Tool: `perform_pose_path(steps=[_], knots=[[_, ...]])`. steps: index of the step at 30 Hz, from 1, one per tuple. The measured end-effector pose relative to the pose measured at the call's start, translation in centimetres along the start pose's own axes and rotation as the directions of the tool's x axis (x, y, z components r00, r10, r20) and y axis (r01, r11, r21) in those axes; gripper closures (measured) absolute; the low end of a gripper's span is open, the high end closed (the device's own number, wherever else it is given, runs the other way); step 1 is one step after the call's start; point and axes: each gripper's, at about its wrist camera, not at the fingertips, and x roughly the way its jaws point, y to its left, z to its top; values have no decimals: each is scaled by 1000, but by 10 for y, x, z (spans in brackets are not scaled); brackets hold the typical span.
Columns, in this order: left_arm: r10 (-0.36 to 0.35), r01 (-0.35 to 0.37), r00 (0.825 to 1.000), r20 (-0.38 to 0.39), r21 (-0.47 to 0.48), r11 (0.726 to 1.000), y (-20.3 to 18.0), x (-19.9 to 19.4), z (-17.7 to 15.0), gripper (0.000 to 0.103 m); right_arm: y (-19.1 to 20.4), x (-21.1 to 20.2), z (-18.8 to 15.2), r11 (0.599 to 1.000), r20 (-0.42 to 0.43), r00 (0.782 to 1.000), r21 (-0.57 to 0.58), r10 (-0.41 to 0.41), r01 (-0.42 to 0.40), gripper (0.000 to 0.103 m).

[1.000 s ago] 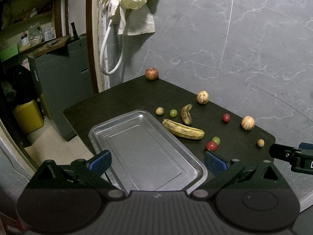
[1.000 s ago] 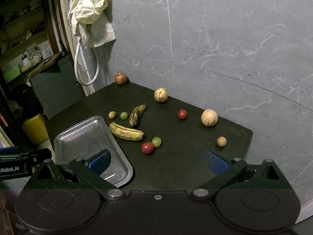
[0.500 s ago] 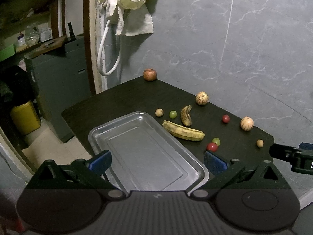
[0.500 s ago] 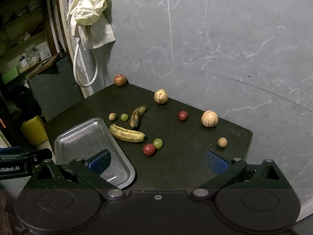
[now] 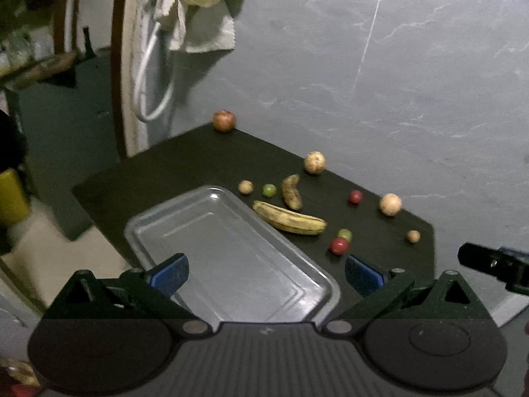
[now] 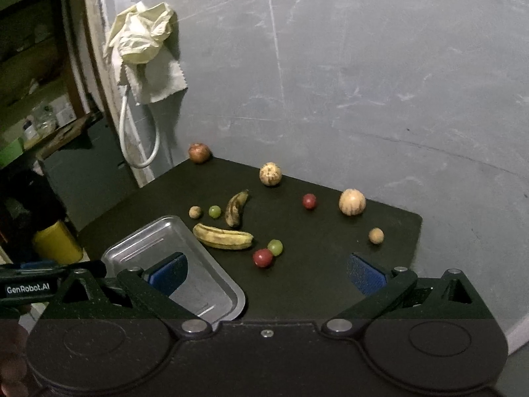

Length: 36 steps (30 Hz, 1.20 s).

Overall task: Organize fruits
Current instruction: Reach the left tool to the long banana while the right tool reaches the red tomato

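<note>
An empty metal tray (image 5: 172, 231) lies at the front left of a dark table (image 5: 185, 162); it also shows in the right wrist view (image 6: 145, 241). Fruits lie to its right: a long banana (image 5: 289, 221), a short dark banana (image 5: 291, 192), a red fruit (image 5: 339, 245) beside a green one (image 5: 345, 233), two striped melons (image 5: 314, 162) (image 5: 390, 204), and a pomegranate (image 5: 223, 120) at the far corner. My left gripper (image 5: 266, 273) is open above the tray's near end. My right gripper (image 6: 267, 273) is open above the table's front edge, short of the red fruit (image 6: 263, 257).
A grey marble wall (image 6: 363, 82) rises behind the table. A cloth and white hose (image 6: 142, 53) hang on the wall at the left. A yellow container (image 6: 57, 242) stands on the floor left of the table. Small brown fruits (image 6: 376, 235) (image 6: 195, 212) lie scattered.
Both grippers have shifted slightly, the views tilting and drifting a little to the right. Both stay open and empty. No fruit has moved.
</note>
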Motion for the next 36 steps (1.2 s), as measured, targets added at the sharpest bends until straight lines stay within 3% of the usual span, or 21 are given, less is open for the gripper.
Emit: perform_pose_path(steps=[7,13,19,28,32,36], knots=[[-94,94,995,-36,12,995,17,10,-1,0,10,-20,-20,998,-14,998,-3,-64,64,1],[-90,91,992,-84,6,996,11,31,0,0,3,-15,-20,998,-42,997,-23,-67,66,1],[-33,29,990,-140,-31,999,5,61,1,0,-19,23,-6,1000,-64,998,-25,-11,9,1],[46,-49,994,-103,-33,998,-21,100,28,0,-71,93,27,998,-127,990,-17,62,-65,1],[101,-94,991,-89,82,992,-34,119,37,0,-86,117,30,995,-166,981,-22,96,-101,1],[108,-85,990,-89,238,968,-38,140,46,1,-88,134,28,992,-200,973,-22,116,-123,1]])
